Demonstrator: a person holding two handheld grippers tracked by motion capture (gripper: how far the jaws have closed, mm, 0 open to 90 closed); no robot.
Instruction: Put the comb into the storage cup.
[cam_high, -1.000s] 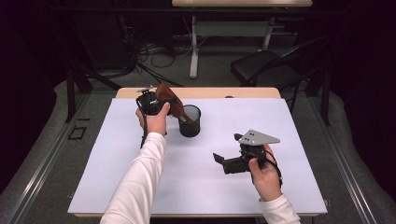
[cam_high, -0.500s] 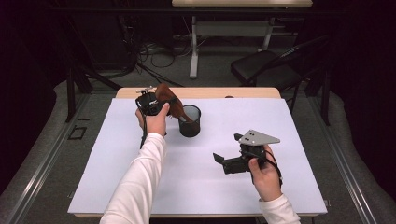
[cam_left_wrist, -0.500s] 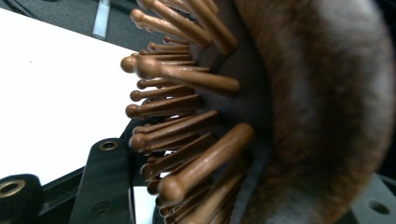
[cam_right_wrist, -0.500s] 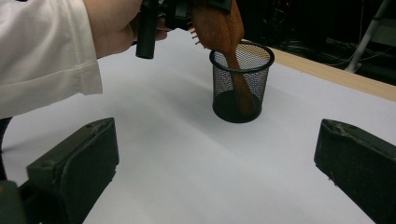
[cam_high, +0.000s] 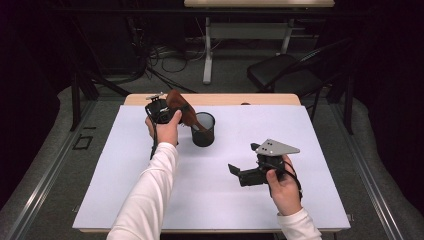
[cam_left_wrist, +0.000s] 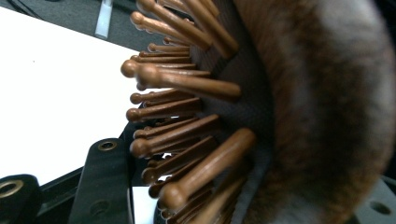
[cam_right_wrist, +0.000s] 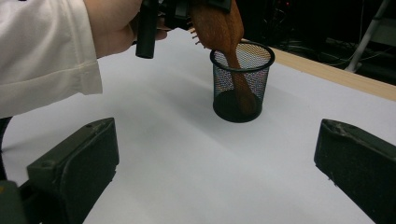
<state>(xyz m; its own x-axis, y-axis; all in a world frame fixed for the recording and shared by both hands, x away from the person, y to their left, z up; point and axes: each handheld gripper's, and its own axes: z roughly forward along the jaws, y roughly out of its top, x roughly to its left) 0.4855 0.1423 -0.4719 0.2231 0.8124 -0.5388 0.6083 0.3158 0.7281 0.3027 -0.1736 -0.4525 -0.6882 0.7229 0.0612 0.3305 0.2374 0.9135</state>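
Observation:
A brown wooden hairbrush (cam_high: 181, 106) leans tilted, its handle down inside a black mesh cup (cam_high: 203, 131) at the back middle of the white table. My left gripper (cam_high: 172, 106) is shut on the brush head, just left of the cup. In the left gripper view the brush (cam_left_wrist: 280, 93) with its wooden pins lies against one black finger (cam_left_wrist: 105, 182). My right gripper (cam_high: 242, 157) rests low on the table's right half, open and empty, pointing toward the cup (cam_right_wrist: 240, 84). The brush (cam_right_wrist: 219, 28) stands beyond its wide-apart jaws.
A white sheet (cam_high: 150, 200) covers the table, with a wooden strip (cam_high: 225, 99) bare along the far edge. Behind the table are a dark chair (cam_high: 285, 75), cables on the floor and a desk leg (cam_high: 207, 55). Bare sheet lies between cup and right gripper.

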